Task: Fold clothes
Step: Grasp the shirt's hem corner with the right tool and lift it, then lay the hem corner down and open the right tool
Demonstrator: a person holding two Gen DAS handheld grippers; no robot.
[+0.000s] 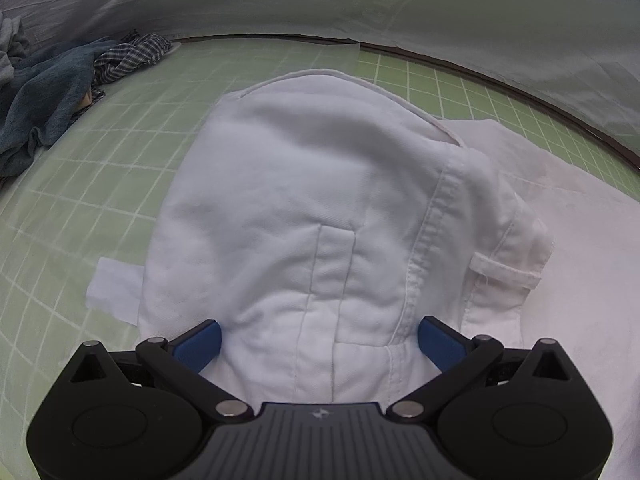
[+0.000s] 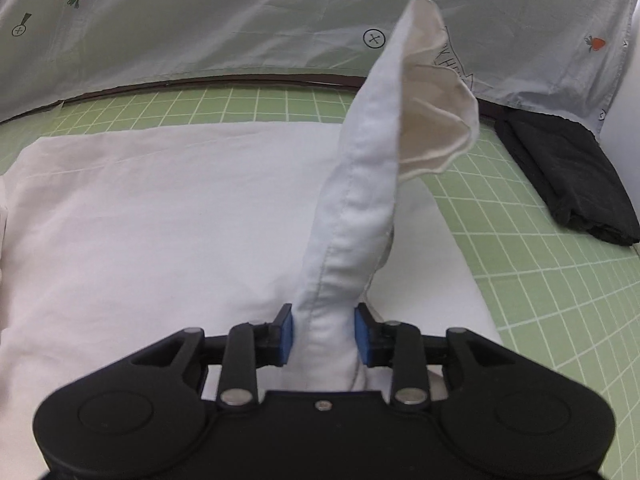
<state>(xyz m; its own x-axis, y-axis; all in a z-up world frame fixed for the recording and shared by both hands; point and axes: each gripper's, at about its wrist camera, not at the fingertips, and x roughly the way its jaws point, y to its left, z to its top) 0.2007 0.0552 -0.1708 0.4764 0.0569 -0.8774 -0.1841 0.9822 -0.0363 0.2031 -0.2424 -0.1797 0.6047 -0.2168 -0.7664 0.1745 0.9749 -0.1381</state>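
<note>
A white garment (image 1: 320, 200) with a stitched waistband and a belt loop lies bunched on the green grid mat (image 1: 100, 168). My left gripper (image 1: 320, 342) holds its near end, and the cloth narrows between the wide-set blue pads (image 1: 200, 344). In the right wrist view, a long strip of the white garment (image 2: 360, 200) runs forward from my right gripper (image 2: 324, 336). It fills the gap between the pads and ends in a flared cream lining (image 2: 436, 112). Under the strip, a smooth white panel (image 2: 160, 220) lies flat on the mat (image 2: 560, 300).
A heap of blue cloth (image 1: 44, 100) and a plaid garment (image 1: 128, 56) lie at the mat's far left. A folded black garment (image 2: 572, 172) rests at the far right. A grey sheet with carrot prints (image 2: 200, 20) hangs behind the mat. A white patch (image 1: 114, 288) sticks out from under the garment.
</note>
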